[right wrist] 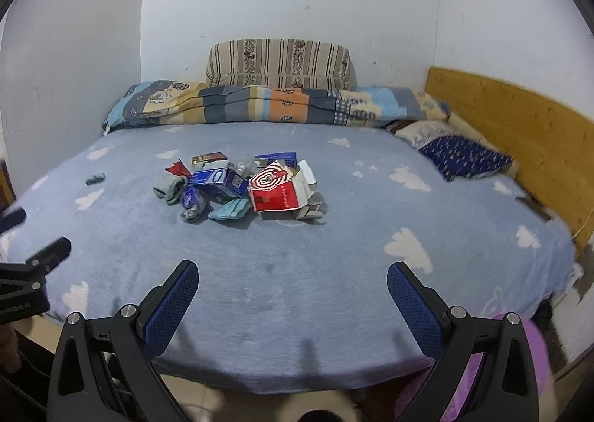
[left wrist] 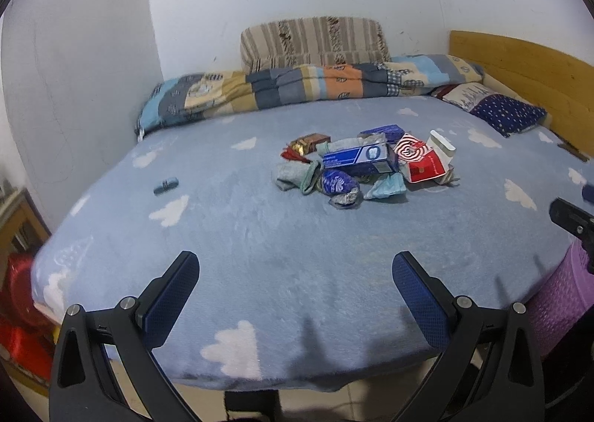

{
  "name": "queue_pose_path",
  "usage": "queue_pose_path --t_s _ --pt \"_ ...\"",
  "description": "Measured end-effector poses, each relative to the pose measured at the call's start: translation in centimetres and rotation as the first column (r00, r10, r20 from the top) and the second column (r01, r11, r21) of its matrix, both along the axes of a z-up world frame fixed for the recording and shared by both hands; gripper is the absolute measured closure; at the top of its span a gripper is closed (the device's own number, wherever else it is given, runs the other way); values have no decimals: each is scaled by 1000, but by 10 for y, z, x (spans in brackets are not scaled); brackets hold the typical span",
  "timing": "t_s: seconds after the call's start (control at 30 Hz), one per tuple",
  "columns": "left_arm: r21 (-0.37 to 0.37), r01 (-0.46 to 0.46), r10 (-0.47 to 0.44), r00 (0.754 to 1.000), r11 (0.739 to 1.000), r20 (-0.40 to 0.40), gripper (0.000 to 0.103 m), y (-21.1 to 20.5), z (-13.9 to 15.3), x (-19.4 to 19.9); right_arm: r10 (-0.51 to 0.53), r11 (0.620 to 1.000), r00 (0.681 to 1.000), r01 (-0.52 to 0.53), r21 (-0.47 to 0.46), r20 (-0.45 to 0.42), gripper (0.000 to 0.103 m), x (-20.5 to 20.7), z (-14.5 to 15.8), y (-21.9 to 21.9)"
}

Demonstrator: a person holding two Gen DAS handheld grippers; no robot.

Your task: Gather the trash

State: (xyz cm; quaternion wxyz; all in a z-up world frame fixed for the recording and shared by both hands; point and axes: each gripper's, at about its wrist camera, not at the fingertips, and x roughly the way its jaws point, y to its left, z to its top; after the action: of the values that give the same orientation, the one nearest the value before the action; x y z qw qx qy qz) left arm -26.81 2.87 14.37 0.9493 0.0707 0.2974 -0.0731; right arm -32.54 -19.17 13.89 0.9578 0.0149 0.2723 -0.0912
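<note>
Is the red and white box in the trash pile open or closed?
Open. The red and white box lies on the bed with its white flap sticking up.

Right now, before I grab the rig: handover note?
Left claw: open, empty, hovering over the near edge of the bed.
Right claw: open, empty, same height, also at the near edge.
Trash pile sits mid-bed: blue box, red-and-white carton, wrappers, crumpled bits. One small stray piece lies apart to its left.
Purple basket stands beside the bed's near right corner.
Done: nothing collected yet. Left: everything.
</note>
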Motion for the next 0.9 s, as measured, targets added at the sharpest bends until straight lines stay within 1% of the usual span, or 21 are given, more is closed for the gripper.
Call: queue_pose_path --t_s 0.13,0.27,0.37,0.4,0.47,0.5,0.53,0.57,0.6,0.63,0.7,0.73,0.77,0.8,0.83,0.87,0.9 --pt "-44 -29 26 998 999 -65 0 11 -1 19 17 994 1000 -14 113 -25 1 8 -1 -13" --pt "-69 -42 34 993 997 -117 0 15 0 41 63 974 997 -52 220 -41 2 20 1 -20" --pt "-87 -53 40 988 995 -149 0 14 2 64 97 951 994 -76 299 -56 6 36 3 -27" --pt "-103 -60 42 985 993 -169 0 15 2 74 103 945 993 -79 318 -60 9 42 5 -28" --pt "-128 -71 45 980 989 -196 0 15 2 92 121 924 990 -88 371 -67 12 59 7 -34" --pt "-137 -82 52 976 987 -211 0 15 2 102 122 912 990 -82 403 -75 15 68 7 -38" --pt "-153 -95 58 971 984 -231 2 14 1 116 121 895 989 -74 439 -81 19 77 7 -44" --pt "-165 -104 62 968 981 -243 9 14 0 124 118 878 989 -63 475 -86 20 89 6 -50" --pt "-181 -115 65 964 977 -260 12 13 -1 135 110 865 990 -51 499 -90 21 97 4 -55" --pt "-195 -123 66 959 973 -275 16 13 -3 147 93 853 991 -30 521 -95 23 109 3 -63" --pt "-219 -142 73 953 965 -296 19 12 -9 167 71 834 993 -8 552 -92 26 131 -2 -76" --pt "-228 -149 76 950 962 -303 22 12 -13 176 62 827 993 4 562 -99 26 142 -6 -82" --pt "-232 -151 74 948 961 -309 27 12 -18 183 46 821 993 26 570 -112 26 154 -11 -88" --pt "-233 -151 72 945 961 -318 30 12 -23 190 33 815 992 44 578 -123 27 167 -17 -95" --pt "-228 -154 71 939 961 -335 35 12 -29 197 34 816 991 49 576 -131 29 177 -20 -100" --pt "-231 -161 70 931 959 -359 38 12 -35 204 28 825 988 62 562 -150 32 193 -26 -105" --pt "-249 -167 64 925 954 -376 38 14 -38 209 20 828 987 74 555 -160 34 202 -29 -108"
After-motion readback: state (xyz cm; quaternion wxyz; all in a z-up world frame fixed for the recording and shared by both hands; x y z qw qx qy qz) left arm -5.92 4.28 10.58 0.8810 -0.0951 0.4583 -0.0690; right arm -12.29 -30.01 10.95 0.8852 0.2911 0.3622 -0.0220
